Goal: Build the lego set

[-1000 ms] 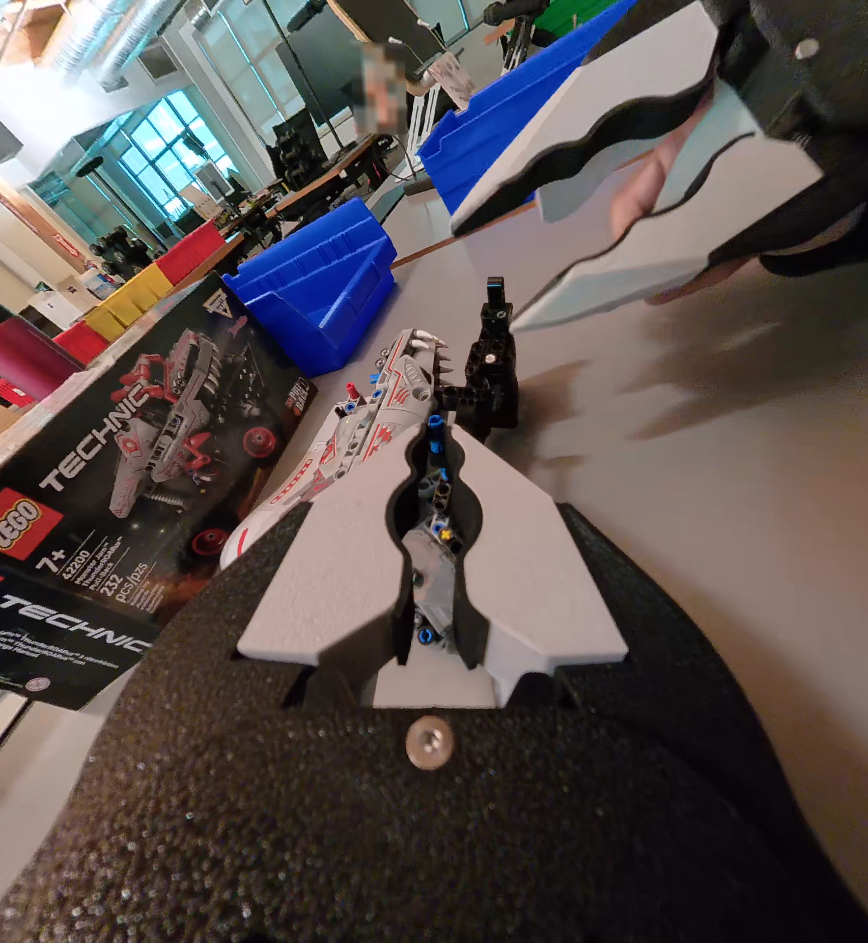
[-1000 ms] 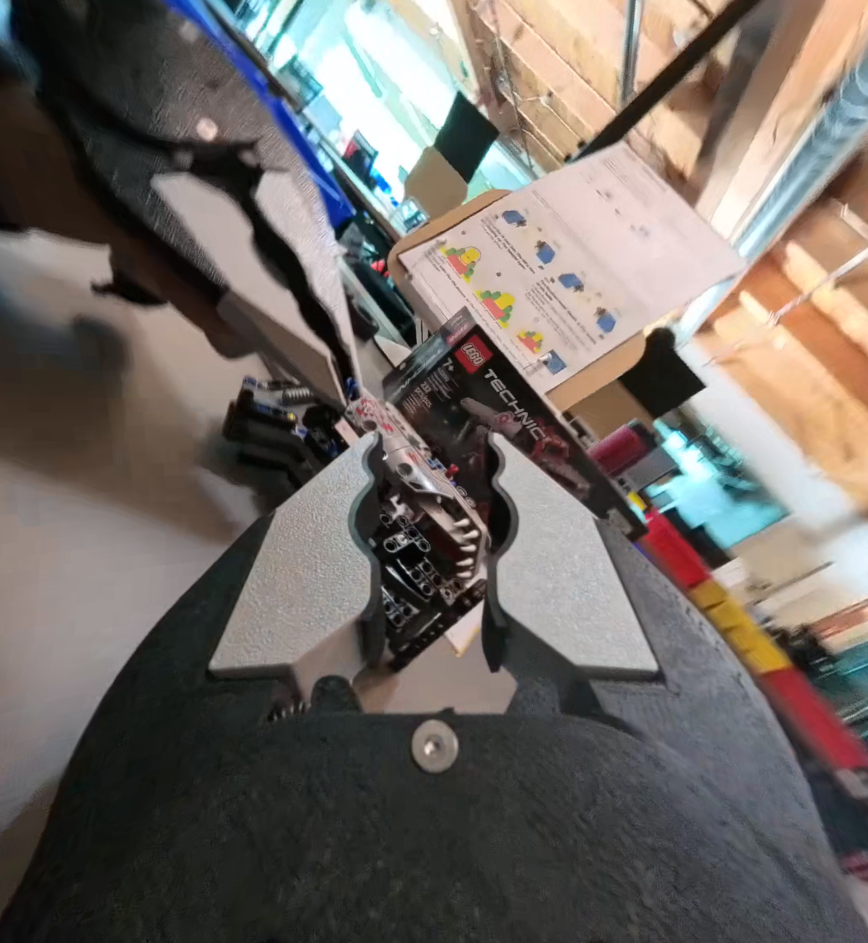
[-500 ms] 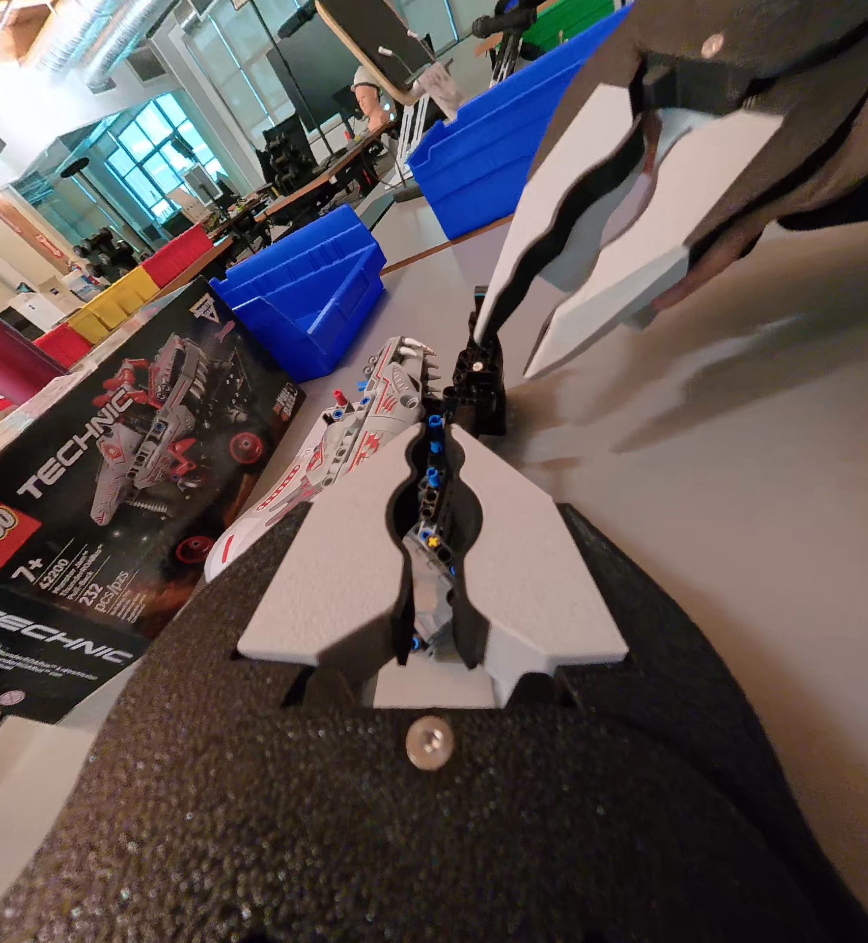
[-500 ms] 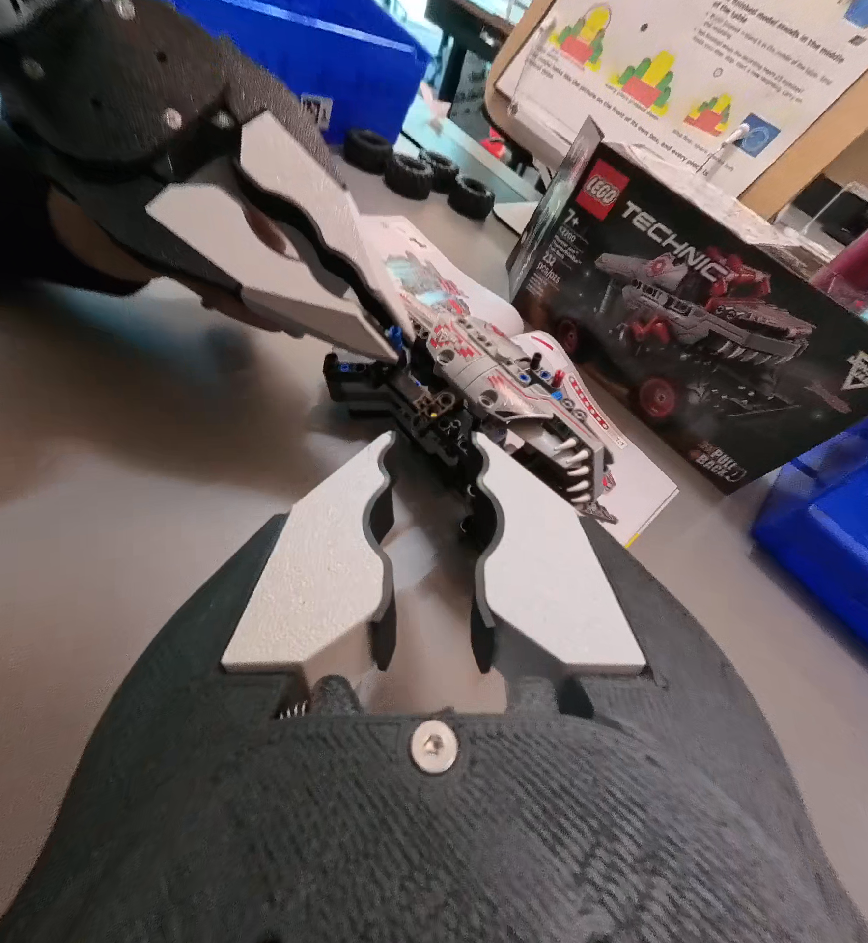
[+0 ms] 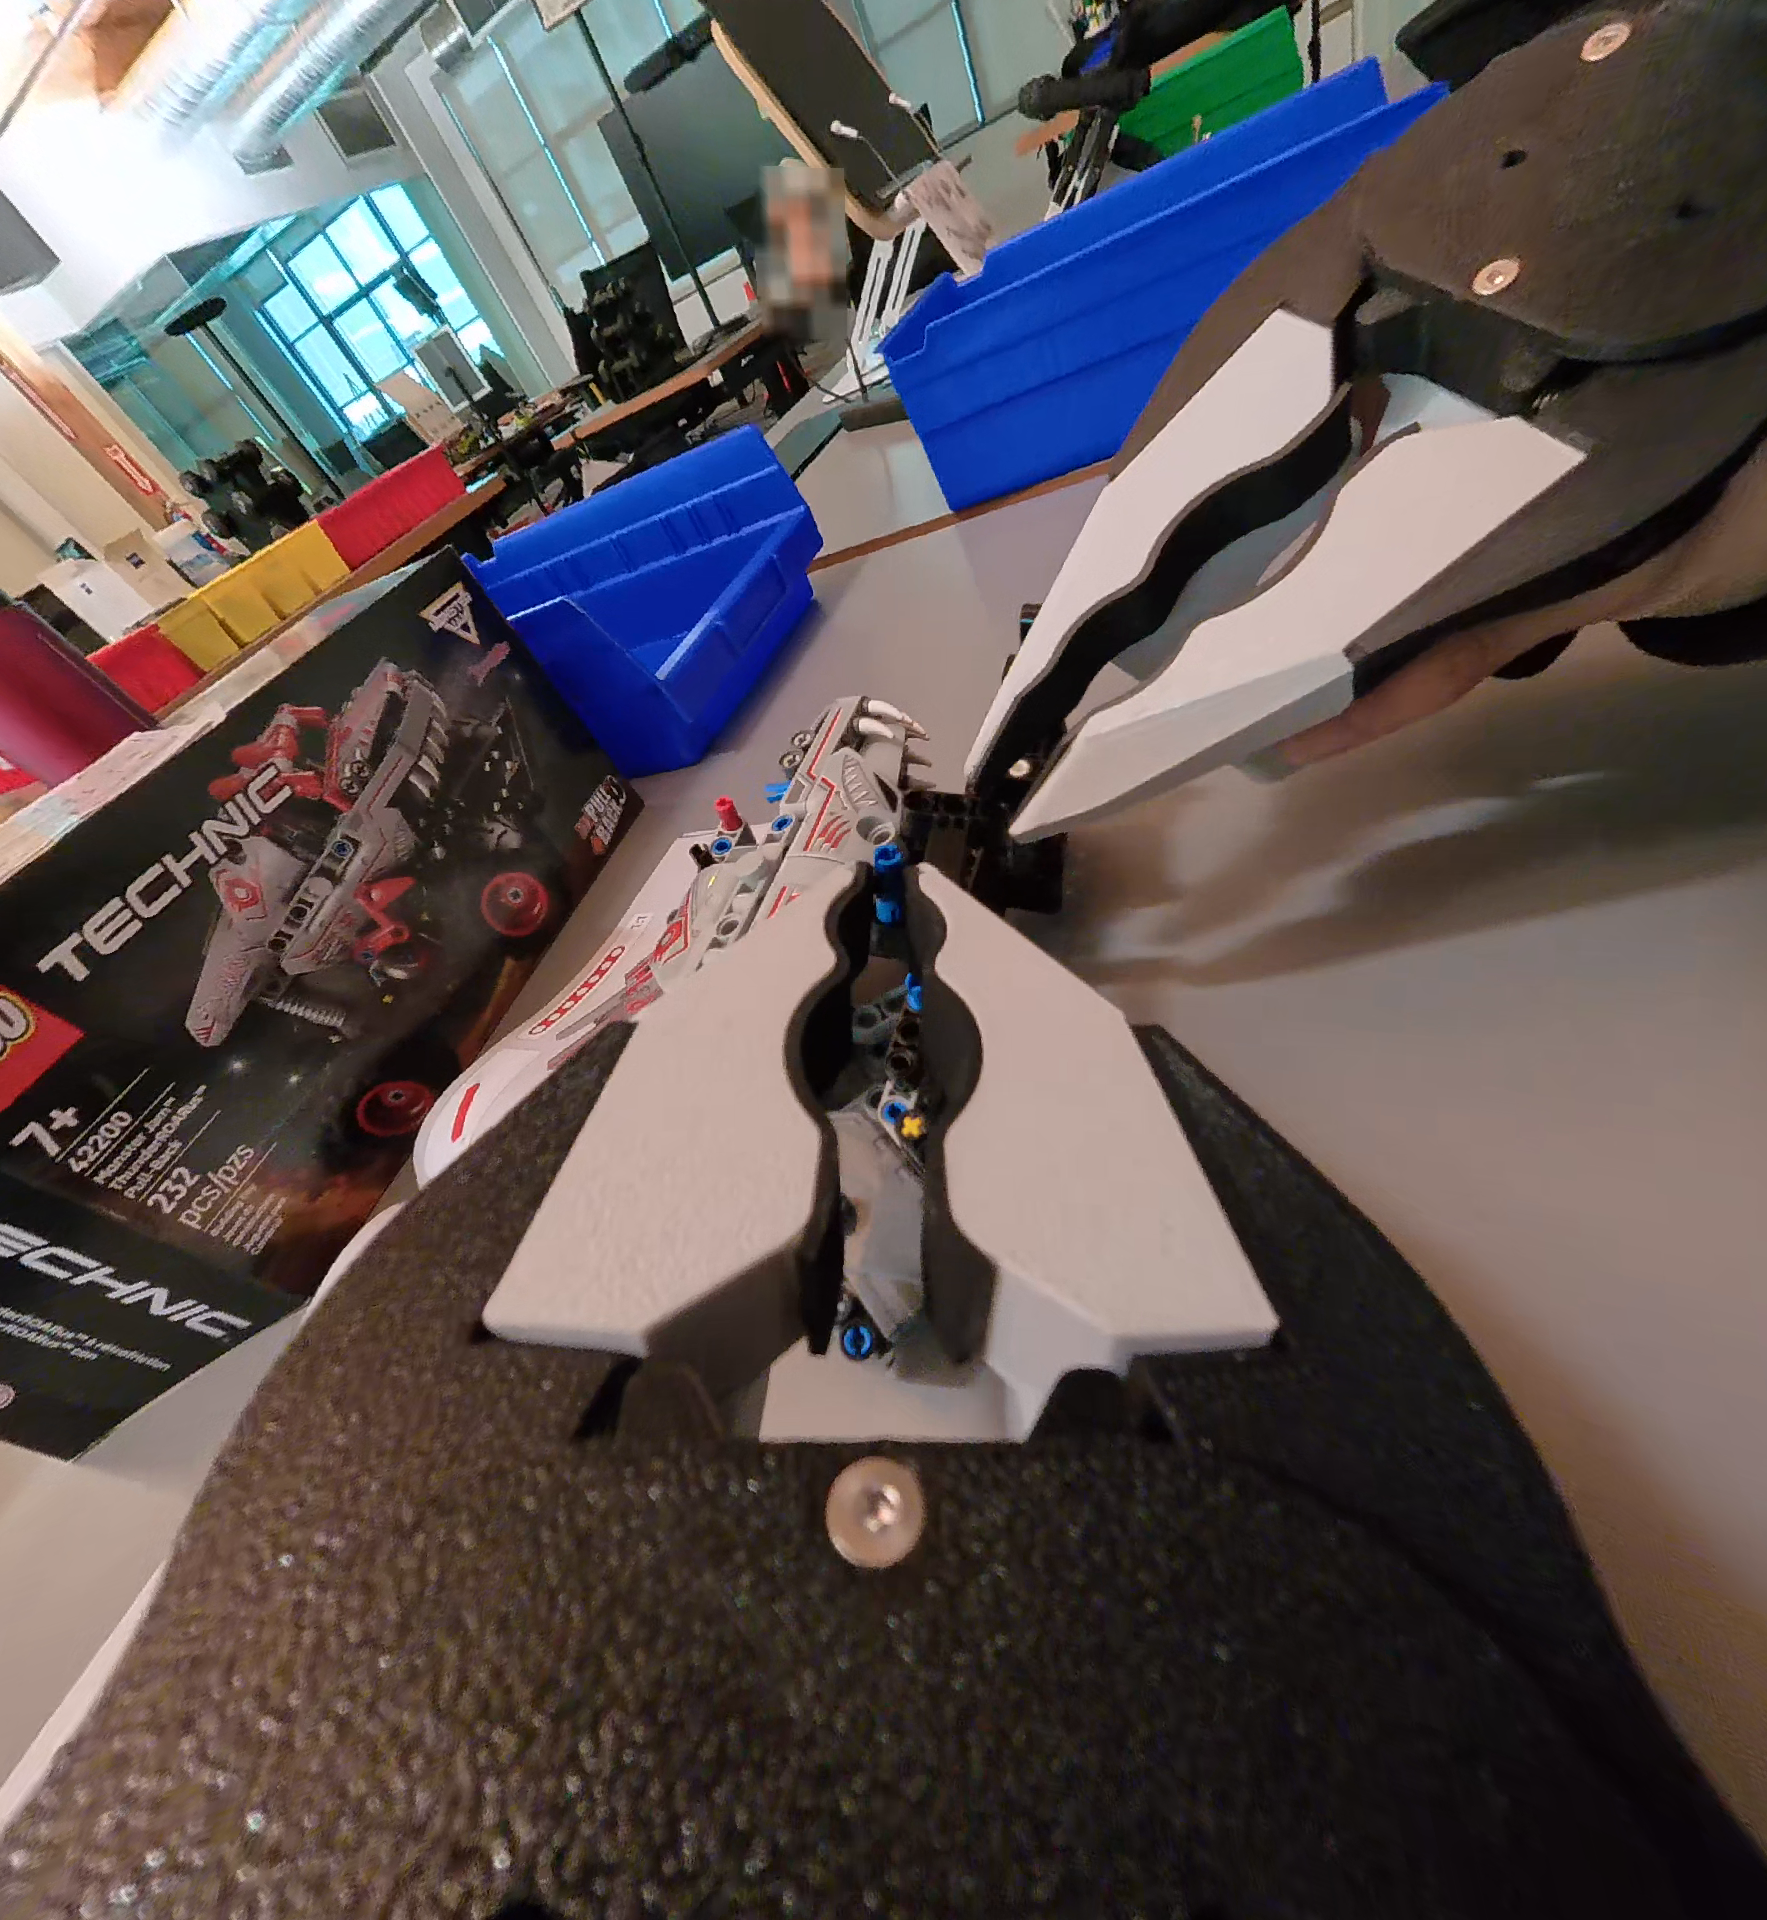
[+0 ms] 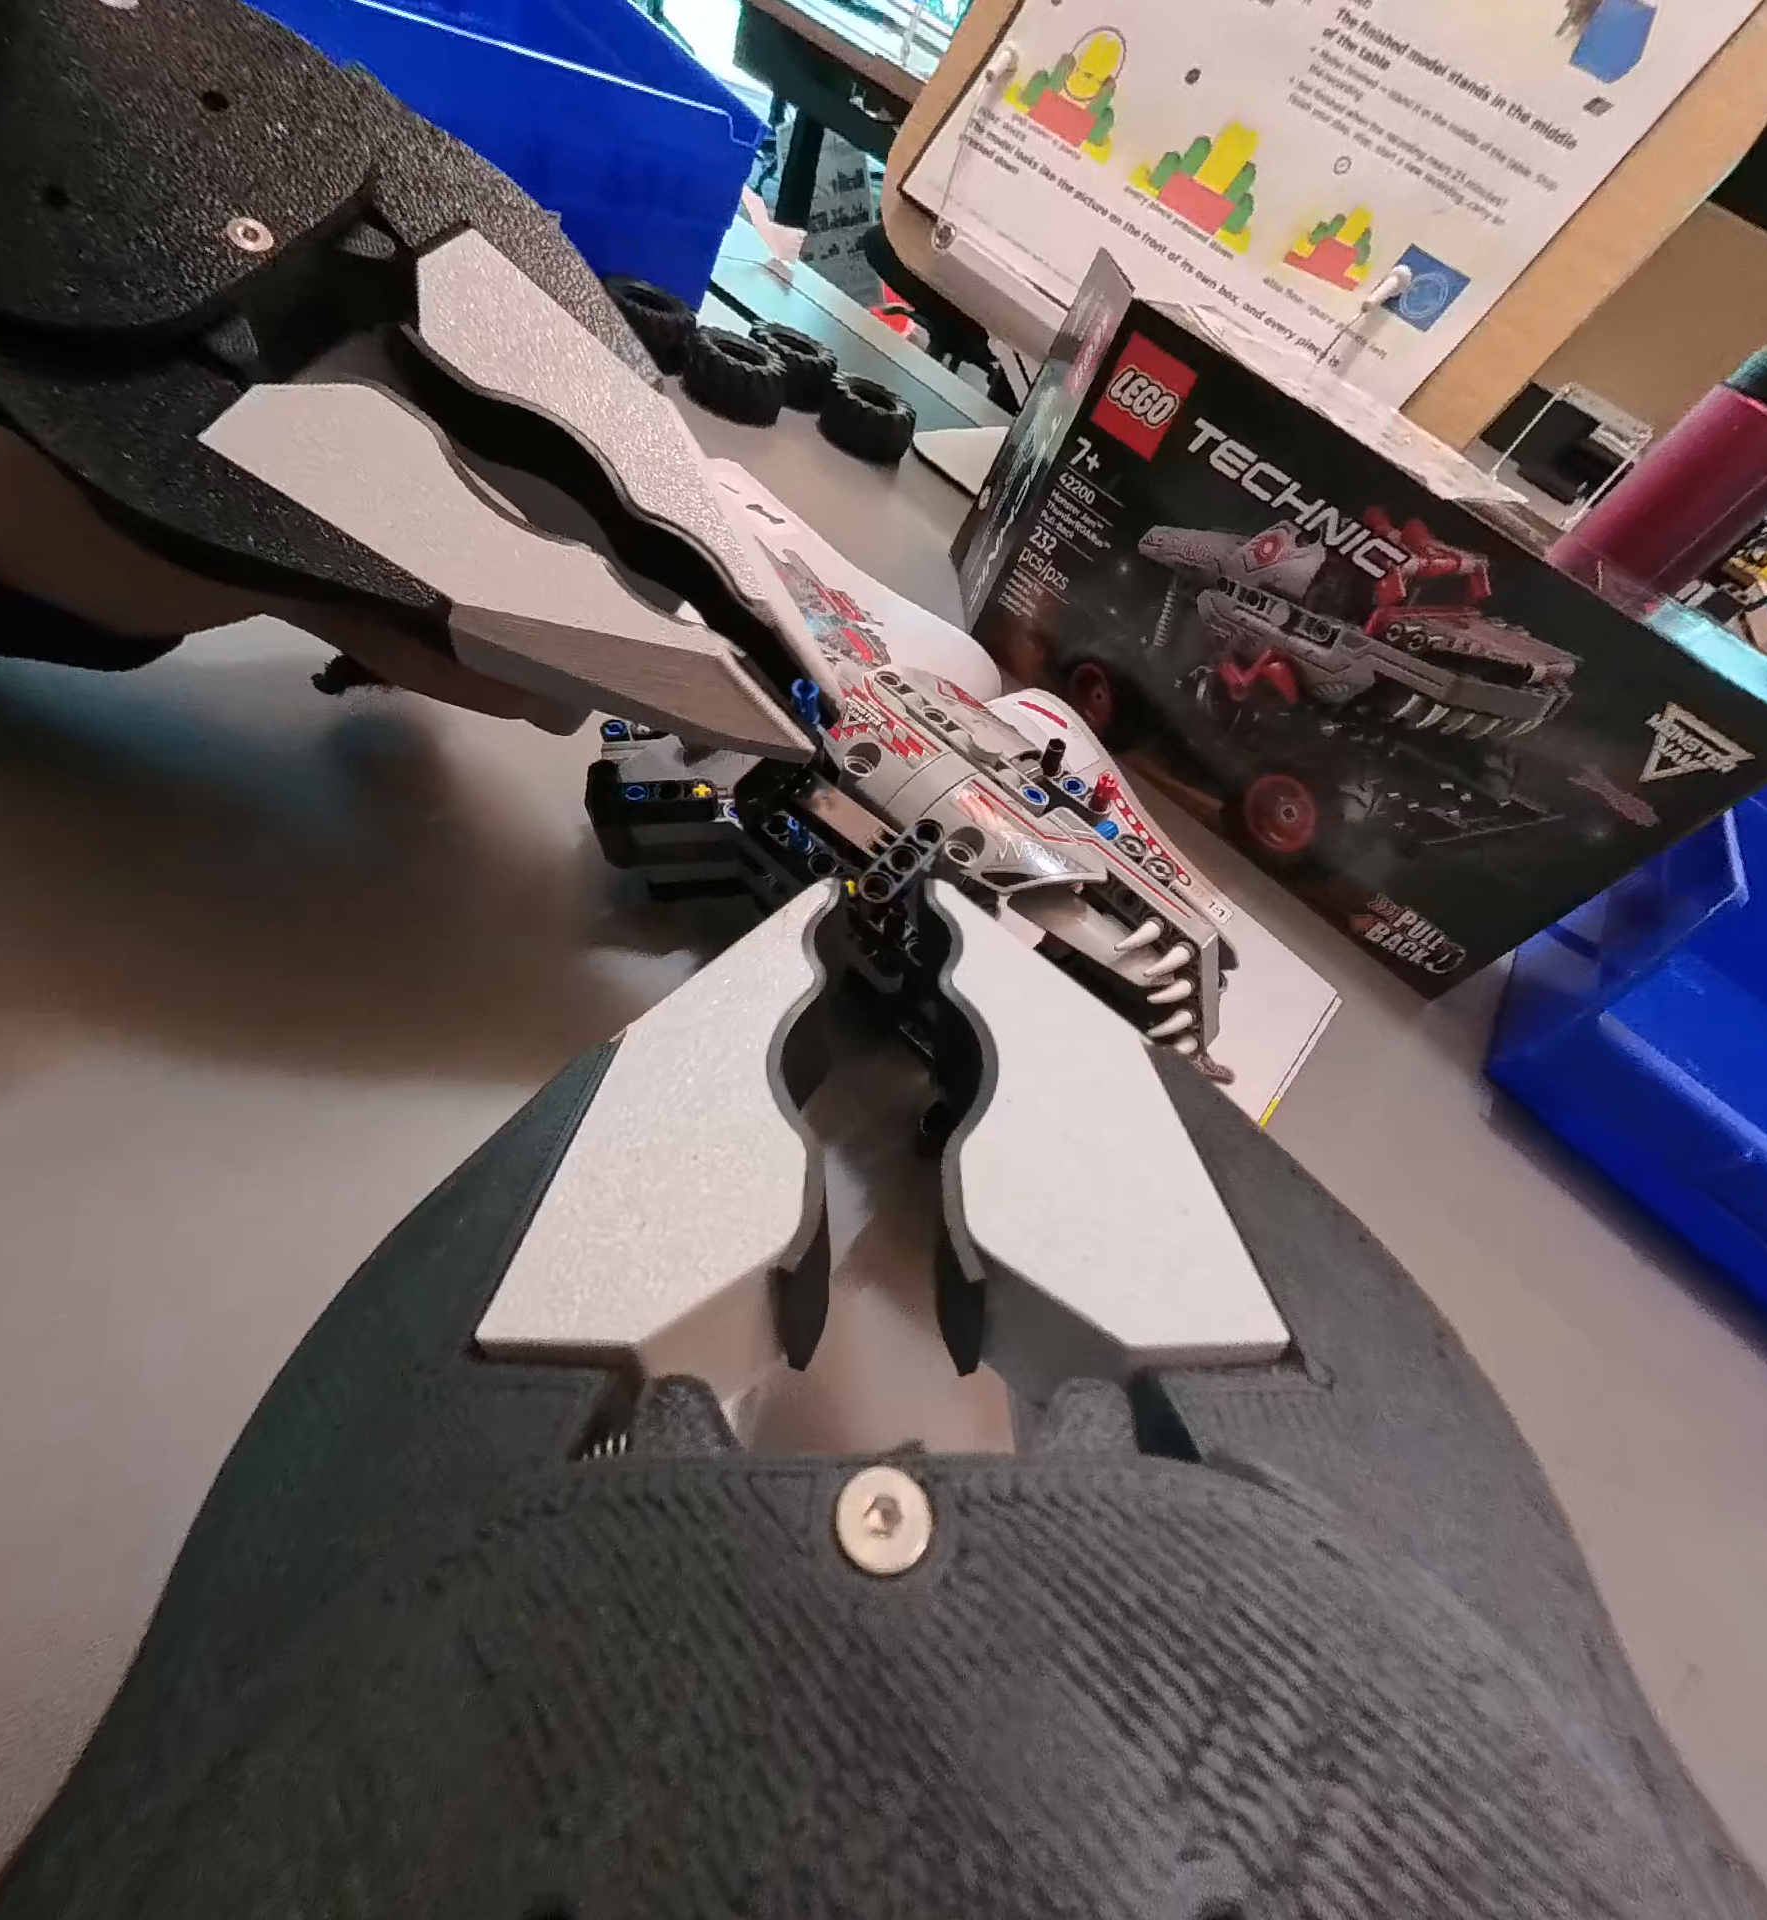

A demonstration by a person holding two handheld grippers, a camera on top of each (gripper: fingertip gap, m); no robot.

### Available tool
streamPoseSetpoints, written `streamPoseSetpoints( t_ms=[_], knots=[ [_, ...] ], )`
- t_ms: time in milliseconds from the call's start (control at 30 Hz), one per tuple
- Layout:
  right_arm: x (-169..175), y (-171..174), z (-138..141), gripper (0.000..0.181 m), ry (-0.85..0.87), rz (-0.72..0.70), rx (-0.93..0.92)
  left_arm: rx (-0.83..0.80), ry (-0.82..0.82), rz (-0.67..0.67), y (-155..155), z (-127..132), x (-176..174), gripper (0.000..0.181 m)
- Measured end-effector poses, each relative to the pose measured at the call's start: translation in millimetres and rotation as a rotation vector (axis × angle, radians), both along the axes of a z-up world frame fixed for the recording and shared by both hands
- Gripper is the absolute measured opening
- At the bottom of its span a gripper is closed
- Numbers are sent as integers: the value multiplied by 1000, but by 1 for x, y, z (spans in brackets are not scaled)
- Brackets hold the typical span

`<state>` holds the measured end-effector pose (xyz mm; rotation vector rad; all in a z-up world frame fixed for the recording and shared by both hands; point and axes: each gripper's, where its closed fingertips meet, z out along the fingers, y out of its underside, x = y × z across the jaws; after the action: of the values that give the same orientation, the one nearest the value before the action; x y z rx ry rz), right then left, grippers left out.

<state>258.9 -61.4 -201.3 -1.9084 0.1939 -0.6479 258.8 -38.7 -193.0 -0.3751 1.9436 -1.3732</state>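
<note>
The lego model (image 5: 837,790) is a grey, white and red truck body with white teeth on a black frame. It sits low over the grey table (image 5: 1430,1143), on an open booklet. My left gripper (image 5: 889,883) is shut on the model's rear frame, which runs back between its fingers. In the right wrist view my right gripper (image 6: 884,909) has its fingers closed in on a black beam (image 6: 900,862) at the model's (image 6: 972,790) side. The left gripper (image 6: 796,727) comes in from the upper left there. The right gripper (image 5: 1004,790) also shows in the left wrist view, coming down from the upper right.
The set's box (image 5: 235,935) stands left of the model and shows in the right wrist view (image 6: 1378,644) too. Blue bins (image 5: 671,623) (image 5: 1118,312) (image 6: 1689,1039) stand behind and beside it. Several black tyres (image 6: 785,374) lie beyond. A picture board (image 6: 1274,135) and a maroon bottle (image 6: 1689,488) stand behind the box. Less than 4 cm separates the two grippers' tips.
My right gripper has come down from above the table onto the model's black frame and its fingers have narrowed on it. My left gripper has kept its hold.
</note>
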Motion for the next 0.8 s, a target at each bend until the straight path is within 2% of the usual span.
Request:
streamPoseSetpoints(
  t_ms=[400,800],
  knots=[
    [3,3,-7,9,-42,-22,-18,-9,1,-10,-1,-2,0,3],
    [3,5,-12,15,47,-36,40,-11,-6,-4,1,-2,1,3]
  ],
)
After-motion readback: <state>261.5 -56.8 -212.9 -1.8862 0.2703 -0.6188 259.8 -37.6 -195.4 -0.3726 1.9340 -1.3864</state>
